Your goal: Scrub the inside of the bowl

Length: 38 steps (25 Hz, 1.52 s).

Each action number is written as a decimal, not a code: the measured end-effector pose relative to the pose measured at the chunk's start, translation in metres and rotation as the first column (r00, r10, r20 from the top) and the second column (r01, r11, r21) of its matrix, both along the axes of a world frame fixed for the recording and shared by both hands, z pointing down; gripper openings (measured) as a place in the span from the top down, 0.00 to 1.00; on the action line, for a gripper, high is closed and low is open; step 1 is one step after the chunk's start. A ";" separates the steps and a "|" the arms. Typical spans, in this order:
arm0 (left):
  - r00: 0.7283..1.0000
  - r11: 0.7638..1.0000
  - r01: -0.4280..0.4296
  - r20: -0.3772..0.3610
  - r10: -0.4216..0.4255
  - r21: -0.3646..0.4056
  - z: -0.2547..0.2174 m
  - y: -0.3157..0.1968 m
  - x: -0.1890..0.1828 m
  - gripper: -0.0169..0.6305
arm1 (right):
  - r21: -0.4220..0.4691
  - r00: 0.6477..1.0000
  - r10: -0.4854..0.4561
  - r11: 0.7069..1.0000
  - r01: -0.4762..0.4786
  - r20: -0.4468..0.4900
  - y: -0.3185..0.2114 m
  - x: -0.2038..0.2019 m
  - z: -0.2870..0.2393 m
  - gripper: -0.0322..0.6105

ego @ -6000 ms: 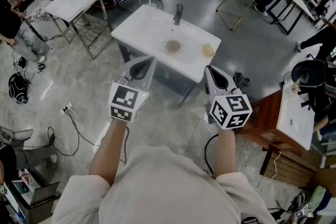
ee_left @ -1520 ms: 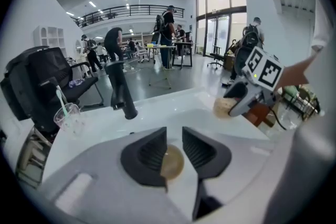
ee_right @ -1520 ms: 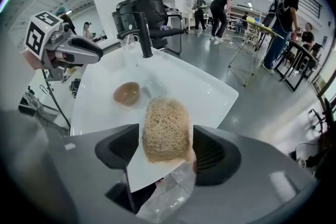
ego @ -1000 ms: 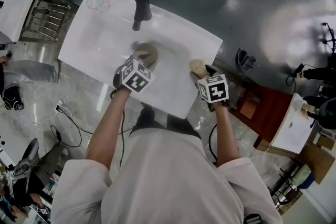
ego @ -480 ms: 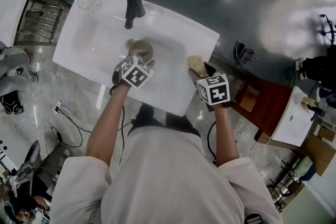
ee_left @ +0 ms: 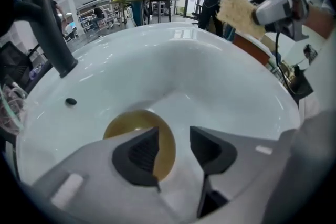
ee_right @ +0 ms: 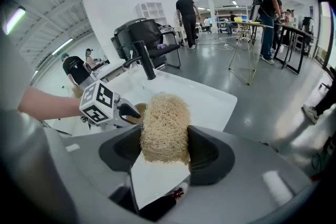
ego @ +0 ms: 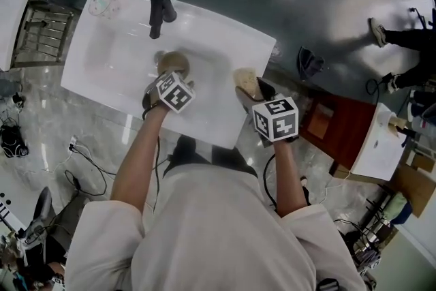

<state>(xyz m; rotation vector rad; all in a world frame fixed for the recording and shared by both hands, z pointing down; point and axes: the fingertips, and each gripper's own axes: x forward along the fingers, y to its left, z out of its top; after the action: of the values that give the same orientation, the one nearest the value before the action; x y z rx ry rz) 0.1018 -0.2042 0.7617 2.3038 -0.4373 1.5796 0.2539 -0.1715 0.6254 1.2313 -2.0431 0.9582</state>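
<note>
The left gripper (ee_left: 173, 150), its jaws just opening wide, grips nothing; between them shows the amber bowl (ee_left: 134, 123), lying in the white sink (ee_left: 220, 76) before the black faucet (ego: 158, 7). The right gripper (ee_right: 165, 147), jaws just closing, clamps a straw-coloured scrubber (ee_right: 164, 123) near the sink's right rim.

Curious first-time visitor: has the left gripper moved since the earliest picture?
Yes. The left gripper went forward, from short of the sink's near edge to over its basin by the bowl; its jaws have just been opening, gripping nothing.

Amber bowl (ego: 173, 63), straw-coloured scrubber (ee_right: 165, 126), white sink (ego: 109, 51), black faucet (ego: 160, 5).
</note>
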 end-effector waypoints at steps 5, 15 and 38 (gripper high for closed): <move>0.999 1.000 0.007 0.048 -0.006 -0.028 0.015 -0.005 -0.001 0.69 | 0.025 0.998 0.027 0.999 -0.029 0.050 -0.001 -0.001 -0.011 0.55; 0.995 0.999 0.031 0.092 -0.032 0.010 0.033 -0.022 -0.007 0.86 | 0.040 0.996 0.029 0.999 -0.033 0.088 0.005 -0.003 -0.028 0.54; 0.770 0.985 0.155 -0.615 -0.170 -0.077 -0.174 0.011 -0.014 0.96 | 0.233 0.973 -0.100 0.971 0.050 0.207 -0.006 -0.094 -0.107 0.54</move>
<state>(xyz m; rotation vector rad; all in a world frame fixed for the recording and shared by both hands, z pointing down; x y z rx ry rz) 0.0878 -0.1934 0.5880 2.5081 -0.4236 0.6617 0.1595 -0.1779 0.5180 1.1950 -2.4100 0.8754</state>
